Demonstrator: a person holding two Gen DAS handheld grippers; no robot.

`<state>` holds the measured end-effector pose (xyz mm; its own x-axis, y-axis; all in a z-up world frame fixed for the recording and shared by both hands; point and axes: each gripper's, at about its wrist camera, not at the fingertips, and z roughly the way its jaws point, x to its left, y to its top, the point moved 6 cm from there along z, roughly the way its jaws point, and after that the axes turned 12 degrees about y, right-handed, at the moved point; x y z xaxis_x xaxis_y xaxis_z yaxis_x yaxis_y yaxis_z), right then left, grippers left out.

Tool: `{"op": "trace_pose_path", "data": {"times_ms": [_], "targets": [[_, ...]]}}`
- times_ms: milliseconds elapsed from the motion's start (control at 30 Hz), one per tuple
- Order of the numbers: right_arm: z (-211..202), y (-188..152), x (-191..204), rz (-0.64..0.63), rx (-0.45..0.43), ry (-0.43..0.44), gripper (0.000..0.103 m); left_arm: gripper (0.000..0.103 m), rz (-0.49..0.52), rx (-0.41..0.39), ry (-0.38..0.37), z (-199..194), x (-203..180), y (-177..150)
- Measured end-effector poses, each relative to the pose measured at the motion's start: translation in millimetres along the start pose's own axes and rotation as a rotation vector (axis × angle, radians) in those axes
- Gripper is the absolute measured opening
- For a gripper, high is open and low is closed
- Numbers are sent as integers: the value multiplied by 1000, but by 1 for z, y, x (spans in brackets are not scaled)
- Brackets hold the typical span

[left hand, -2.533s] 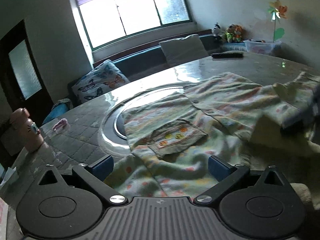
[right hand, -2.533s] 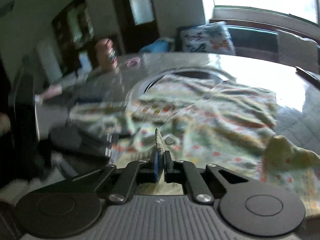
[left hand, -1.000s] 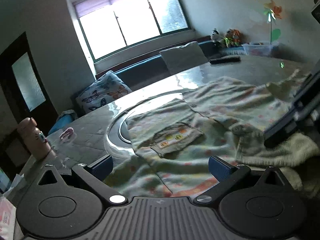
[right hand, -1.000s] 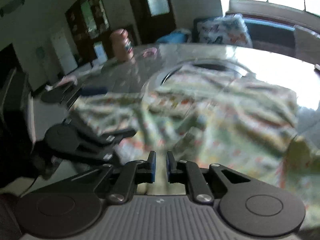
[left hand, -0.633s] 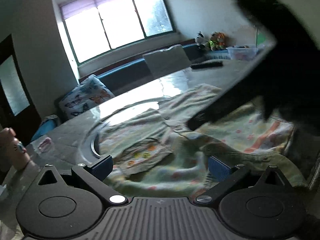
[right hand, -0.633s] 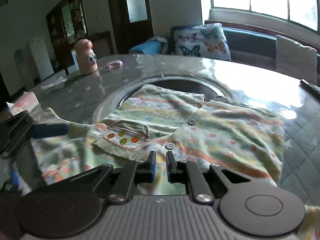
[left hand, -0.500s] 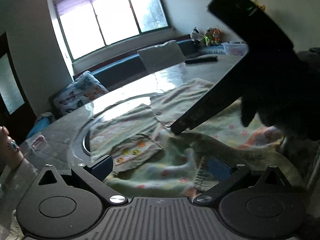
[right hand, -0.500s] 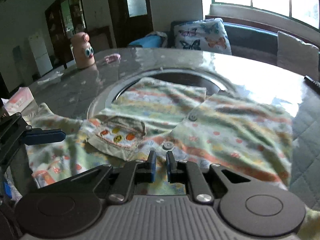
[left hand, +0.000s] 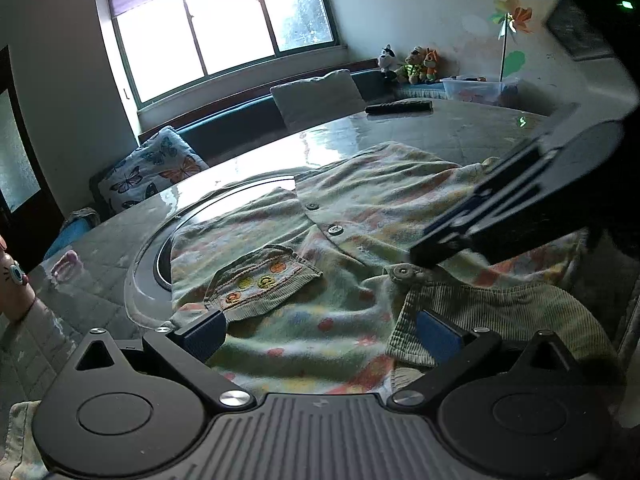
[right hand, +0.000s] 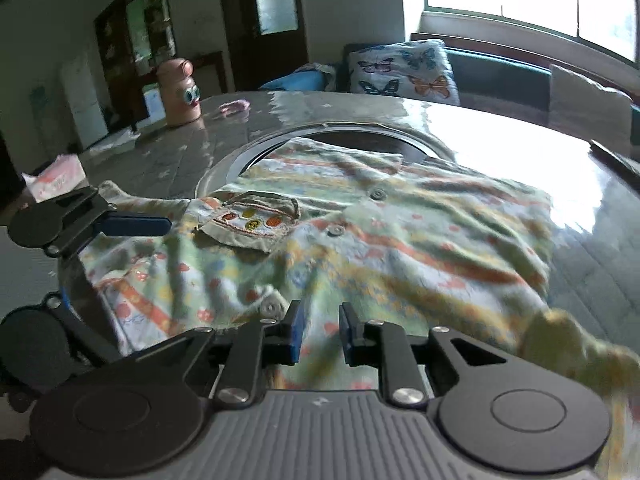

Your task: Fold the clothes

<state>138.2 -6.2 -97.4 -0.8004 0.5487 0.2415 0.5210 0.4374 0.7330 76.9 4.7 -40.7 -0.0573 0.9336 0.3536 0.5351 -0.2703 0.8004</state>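
Although its edges are partly gathered in, the pale green fleece child's top with orange and yellow spots and stripes (right hand: pixel 400 240) lies mostly spread, front up, over the grey quilted round bench (right hand: pixel 600 248), its far hem reaching across the recessed metal ring (right hand: pixel 360 130) at the bench's middle. On the side of the garment away from the ring, a ribbed green collar or cuff band (left hand: pixel 500 316) is turned up and rumpled, and one sleeve-like end (right hand: pixel 568 340) sits bunched, though blur hides its exact lie. The left gripper (left hand: pixel 320 330) hovers over the garment's near edge with its jaws wide and nothing between them. The right gripper (right hand: pixel 319 330) is low over the cloth near the button line, its jaws narrowly parted and empty. On the garment's chest, towards the ring, sits the small corduroy pocket with coloured embroidered faces (right hand: pixel 252 216); beside it run the round buttons (right hand: pixel 335 231) of the placket. As a judgement, the folding is only partway: the body is flat and buttoned, but no neat compact fold shows, so sleeves and body remain to be brought in.
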Motion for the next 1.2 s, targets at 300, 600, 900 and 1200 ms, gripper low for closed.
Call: {"op": "trace_pose_path", "data": {"times_ms": [300, 600, 900, 1200], "targets": [[-26, -29, 14, 14, -18, -37, 45, 103, 2, 1, 1, 1, 0, 0], [-54, -40, 13, 90, -85, -61, 70, 103, 13, -5, 4, 1, -1, 0], [-86, -38, -63, 233, -196, -208, 85, 103, -1, -3, 0, 2, -1, -1], [-92, -45, -139, 291, -224, -322, 85, 103, -13, 4, -2, 3, 0, -2]]}}
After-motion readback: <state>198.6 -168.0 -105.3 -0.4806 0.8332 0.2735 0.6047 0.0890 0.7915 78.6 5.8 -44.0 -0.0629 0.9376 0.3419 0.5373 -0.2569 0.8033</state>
